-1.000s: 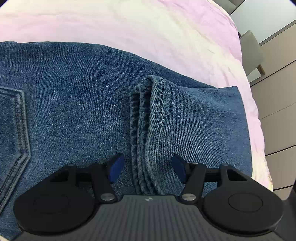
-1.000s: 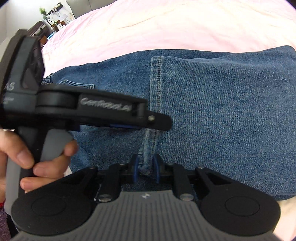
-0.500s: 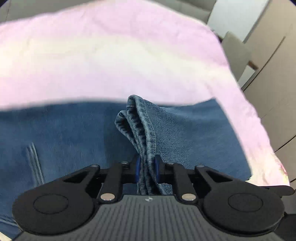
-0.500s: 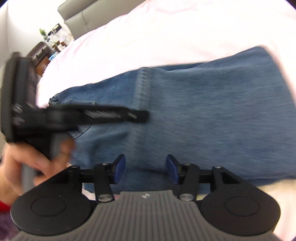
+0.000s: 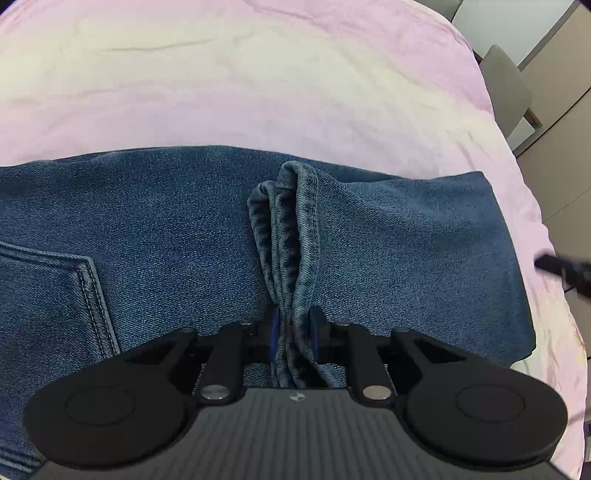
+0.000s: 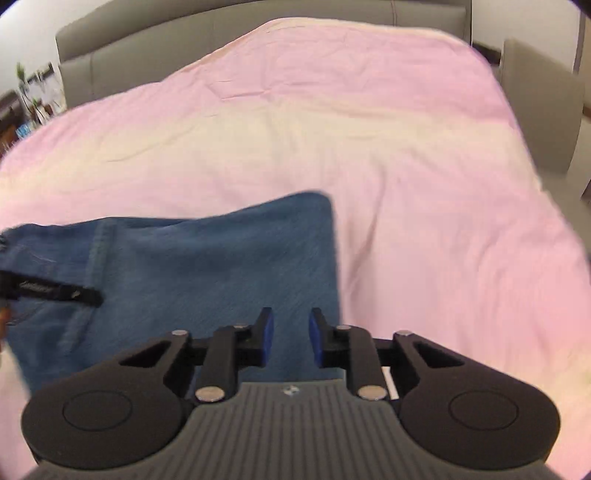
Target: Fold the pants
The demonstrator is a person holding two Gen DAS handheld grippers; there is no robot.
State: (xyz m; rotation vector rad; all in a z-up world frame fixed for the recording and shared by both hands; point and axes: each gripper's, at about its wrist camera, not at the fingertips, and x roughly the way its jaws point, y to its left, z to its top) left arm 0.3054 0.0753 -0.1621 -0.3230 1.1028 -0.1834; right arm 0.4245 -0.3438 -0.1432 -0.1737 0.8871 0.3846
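Blue denim pants lie folded on a pink bedsheet. My left gripper is shut on the bunched leg hems, which stand up in a ridge running away from the jaws. A back pocket shows at the left. In the right wrist view the pants lie at lower left, blurred. My right gripper hovers over their right edge, jaws a little apart and empty. The left gripper's finger pokes in at the left.
The pink sheet stretches far beyond the pants. A grey headboard stands at the back. A grey chair and beige cabinets stand past the bed's right edge. The right gripper's tip shows at the right.
My left gripper closed on the leg hems and holds them. My right gripper let go of the hem, opened, and swung right toward the pants' folded edge.
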